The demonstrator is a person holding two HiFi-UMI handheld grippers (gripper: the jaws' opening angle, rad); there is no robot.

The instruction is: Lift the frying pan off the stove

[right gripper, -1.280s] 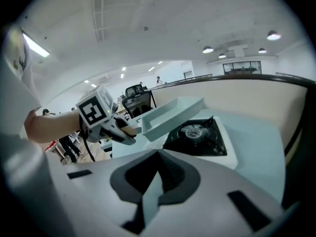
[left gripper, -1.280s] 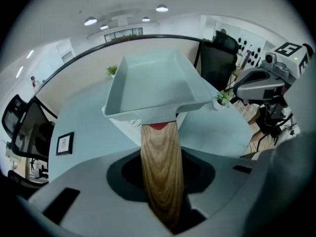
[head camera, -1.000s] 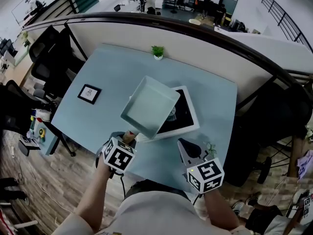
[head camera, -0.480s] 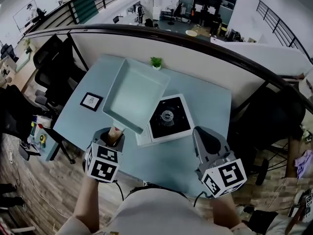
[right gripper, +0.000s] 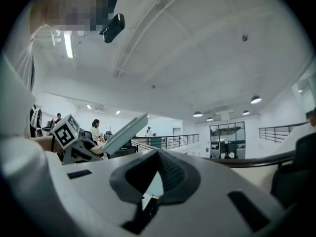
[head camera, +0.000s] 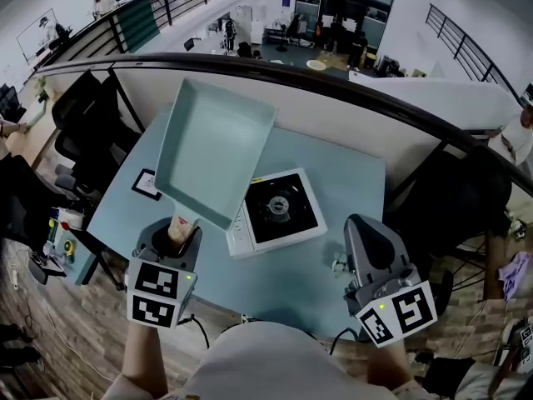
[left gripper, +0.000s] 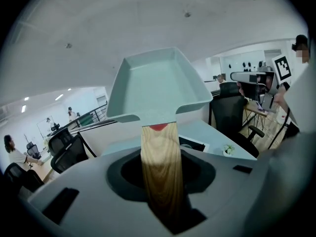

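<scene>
Now frying pan [head camera: 215,148] hangs well above stove [head camera: 287,232], up from just over it a sec ago, tilted steeply. L gripper [head camera: 177,233] clamped on its wood handle [left gripper: 159,167]; R gripper [head camera: 365,227] jaws together, empty. Lift looks done.

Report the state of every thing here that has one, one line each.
White-framed black stove: on the pale blue table, burner bare.
Pale teal square frying pan: lifted clear of the stove, tilted, held by its wooden handle.
Left gripper: shut on the wooden handle.
Right gripper: shut, empty.
</scene>
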